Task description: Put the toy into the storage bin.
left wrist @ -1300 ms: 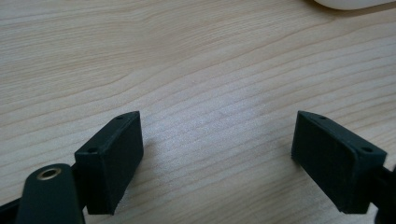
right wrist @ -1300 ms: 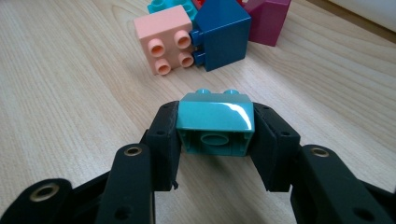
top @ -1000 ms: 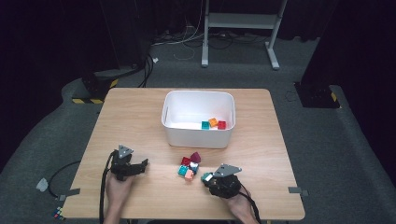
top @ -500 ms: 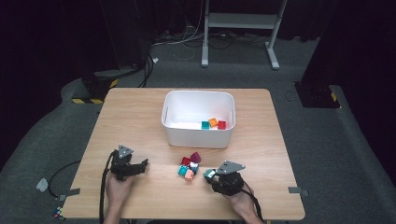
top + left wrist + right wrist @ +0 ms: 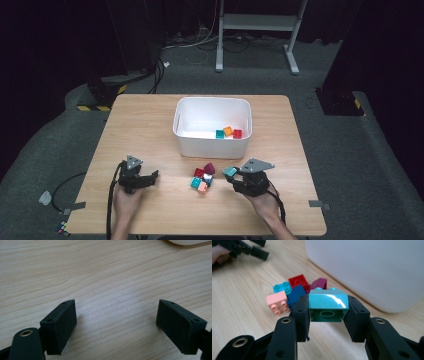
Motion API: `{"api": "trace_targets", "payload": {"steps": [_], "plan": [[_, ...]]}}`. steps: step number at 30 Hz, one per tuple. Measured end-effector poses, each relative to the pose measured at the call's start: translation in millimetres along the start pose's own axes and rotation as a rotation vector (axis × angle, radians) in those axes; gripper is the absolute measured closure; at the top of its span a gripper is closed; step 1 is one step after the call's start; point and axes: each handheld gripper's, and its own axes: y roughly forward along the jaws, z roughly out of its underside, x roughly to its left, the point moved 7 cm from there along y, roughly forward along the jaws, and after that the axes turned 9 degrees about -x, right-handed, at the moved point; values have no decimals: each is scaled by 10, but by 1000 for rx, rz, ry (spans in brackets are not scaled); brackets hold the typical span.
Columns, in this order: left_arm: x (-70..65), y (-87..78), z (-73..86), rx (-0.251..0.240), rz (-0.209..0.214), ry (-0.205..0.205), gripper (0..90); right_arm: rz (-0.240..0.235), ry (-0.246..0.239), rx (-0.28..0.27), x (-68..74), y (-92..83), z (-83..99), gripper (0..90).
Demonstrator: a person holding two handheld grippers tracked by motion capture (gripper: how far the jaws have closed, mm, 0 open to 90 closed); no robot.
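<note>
Right tool point(image 5: 328, 315) gripping teal brick point(image 5: 328, 305), studs away.

From above my side, the high view looks forward and down over the whole table point(image 5: 150, 125). My left gripper view sits low and close over bare wood, the white bin point(image 5: 190, 241) at one o'clock. My right gripper view looks close toward that bin point(image 5: 372, 270); the high view shares it at twelve o'clock.

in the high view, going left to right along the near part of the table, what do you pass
left gripper → pile of loose bricks → teal brick clamped in the right gripper
</note>
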Motion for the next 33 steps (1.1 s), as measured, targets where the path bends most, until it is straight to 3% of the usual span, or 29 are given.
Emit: {"api": "trace_targets", "payload": {"steps": [26, 33], "plan": [[0, 0, 0, -1, 1, -1, 168, -36, 84, -69, -376, -178, -891, 588], [2, 0, 0, -1, 2, 0, 168, -30, 72, -77, -410, -166, -1109, 588]]}}
